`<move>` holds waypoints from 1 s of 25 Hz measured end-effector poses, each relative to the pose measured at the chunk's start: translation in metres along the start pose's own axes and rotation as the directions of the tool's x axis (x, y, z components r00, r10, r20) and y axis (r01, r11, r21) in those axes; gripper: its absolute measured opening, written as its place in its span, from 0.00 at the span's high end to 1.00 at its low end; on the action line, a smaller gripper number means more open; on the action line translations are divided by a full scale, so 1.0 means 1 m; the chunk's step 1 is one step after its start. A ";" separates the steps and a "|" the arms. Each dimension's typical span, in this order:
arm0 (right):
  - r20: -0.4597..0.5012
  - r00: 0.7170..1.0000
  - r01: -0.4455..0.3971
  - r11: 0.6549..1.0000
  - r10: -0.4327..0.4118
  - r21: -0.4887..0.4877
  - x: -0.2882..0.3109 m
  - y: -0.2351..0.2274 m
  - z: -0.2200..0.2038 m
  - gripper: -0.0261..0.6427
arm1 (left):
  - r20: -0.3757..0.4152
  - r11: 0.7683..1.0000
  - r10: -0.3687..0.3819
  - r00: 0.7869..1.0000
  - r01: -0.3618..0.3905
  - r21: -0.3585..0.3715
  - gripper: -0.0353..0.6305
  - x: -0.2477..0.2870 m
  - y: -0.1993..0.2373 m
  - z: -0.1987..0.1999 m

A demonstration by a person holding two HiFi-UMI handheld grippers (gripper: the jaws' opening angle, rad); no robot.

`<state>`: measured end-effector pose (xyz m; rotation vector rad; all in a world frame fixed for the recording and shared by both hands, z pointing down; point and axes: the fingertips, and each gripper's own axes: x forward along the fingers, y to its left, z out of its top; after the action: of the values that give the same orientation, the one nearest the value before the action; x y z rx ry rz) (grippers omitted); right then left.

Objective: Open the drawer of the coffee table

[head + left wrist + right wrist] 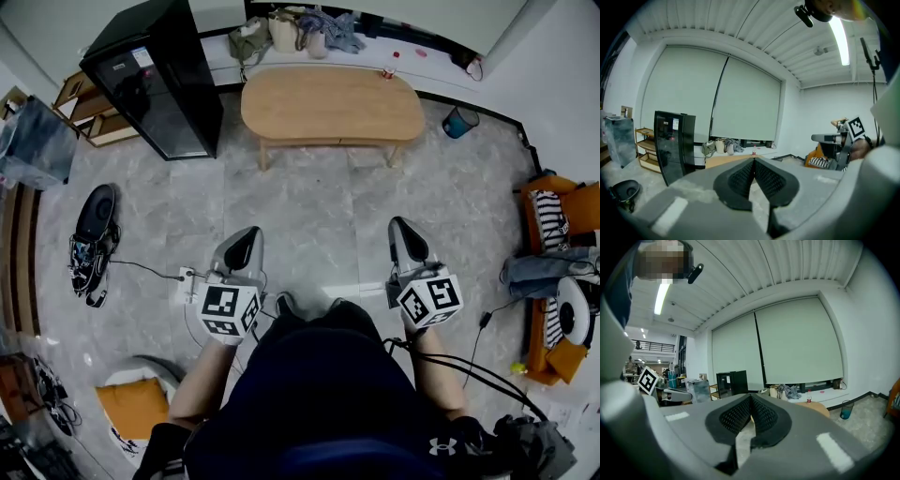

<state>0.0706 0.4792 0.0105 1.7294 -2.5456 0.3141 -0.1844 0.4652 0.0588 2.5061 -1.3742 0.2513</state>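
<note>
Jaws of the left gripper (753,163) are seen pressed together with nothing between them, and those of the right gripper (750,399) are likewise clenched on nothing. The two are held out side by side, well apart from each other, above a grey stone-patterned floor (319,216), with their tips aimed toward the coffee table (333,103). That table, with an oval wooden top, is set well ahead of both, touched by neither, and just in front of a low white ledge (441,58) under the window blinds. Its drawer cannot be made out along the near edge. A tall black cabinet (155,75) is placed to the left of the table, with a wooden shelf (89,112) beside it. Bags and clothes (300,33) are heaped on the ledge behind the table, and a teal bin (459,122) is placed off its right end.
</note>
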 end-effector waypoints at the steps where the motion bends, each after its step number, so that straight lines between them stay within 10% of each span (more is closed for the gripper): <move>1: -0.001 1.000 0.013 1.000 -0.013 0.011 0.001 0.003 -0.002 0.96 | -0.006 1.000 -0.004 1.000 0.004 -0.005 0.94 0.000 0.006 -0.003; 25: -0.020 0.995 -0.088 0.981 0.093 0.174 0.137 -0.078 -0.022 0.96 | -0.095 0.993 0.105 0.990 -0.109 -0.038 0.94 0.116 0.050 0.022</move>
<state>0.0900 0.3300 0.0638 1.6504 -2.6531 0.5765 -0.1639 0.3402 0.0783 2.3579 -1.4630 0.3517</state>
